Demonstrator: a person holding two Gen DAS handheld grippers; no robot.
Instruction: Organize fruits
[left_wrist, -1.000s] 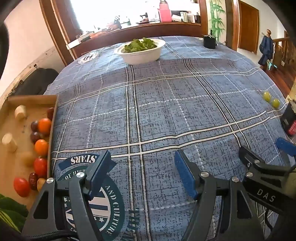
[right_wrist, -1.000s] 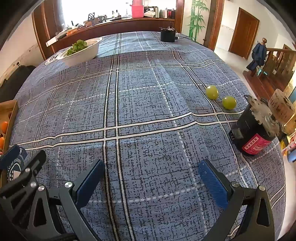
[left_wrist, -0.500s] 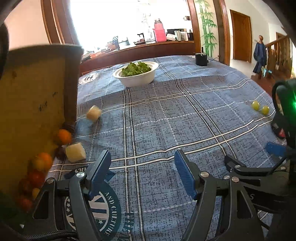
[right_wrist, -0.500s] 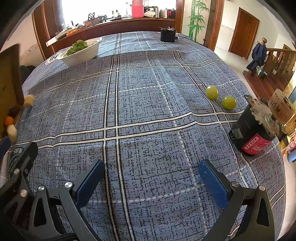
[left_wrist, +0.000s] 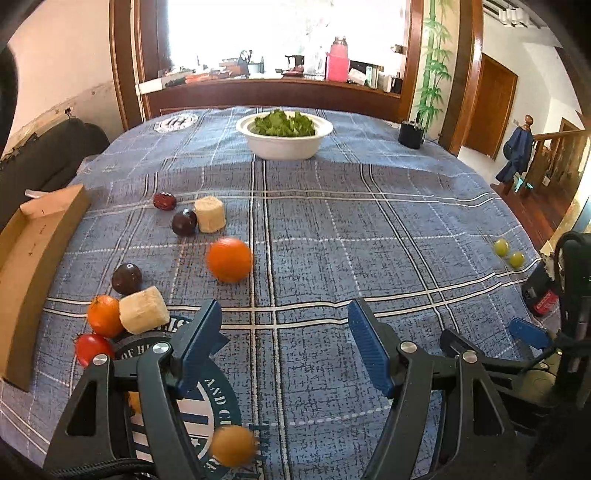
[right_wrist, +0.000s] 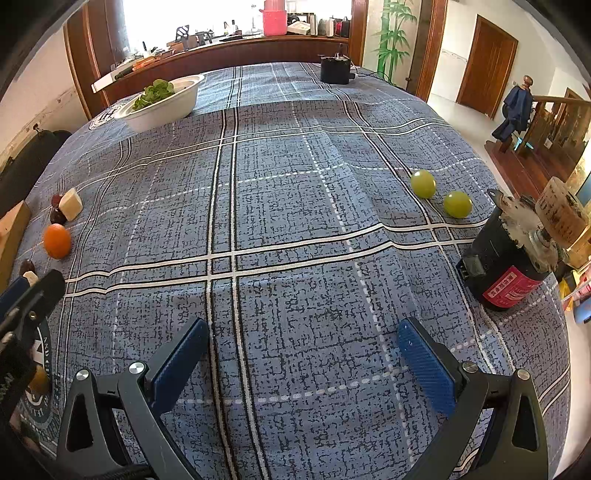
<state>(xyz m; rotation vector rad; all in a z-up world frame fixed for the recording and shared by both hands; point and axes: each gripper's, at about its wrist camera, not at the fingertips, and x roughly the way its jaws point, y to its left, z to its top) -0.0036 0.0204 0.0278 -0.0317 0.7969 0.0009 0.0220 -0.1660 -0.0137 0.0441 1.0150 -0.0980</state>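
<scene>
The left gripper (left_wrist: 284, 343), blue-padded jaws spread wide and empty, hovers over the blue plaid tablecloth (left_wrist: 369, 229); a blurred orange round fruit (left_wrist: 229, 259) lies just ahead, dark plums (left_wrist: 126, 278) and pale cut cylinders (left_wrist: 143, 315) ahead-left beside the brown cardboard tray (left_wrist: 40, 251); the right gripper (right_wrist: 303, 354) gapes wide too, two green grapes (right_wrist: 423, 183) ahead-right near a black motor (right_wrist: 502, 266).

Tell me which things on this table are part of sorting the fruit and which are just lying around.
Part of the job:
orange fruits
dark plums
red tomato
pale chunks
green grapes
cardboard tray

Just lying about:
bowl of greens
red-labelled motor
black box
</scene>
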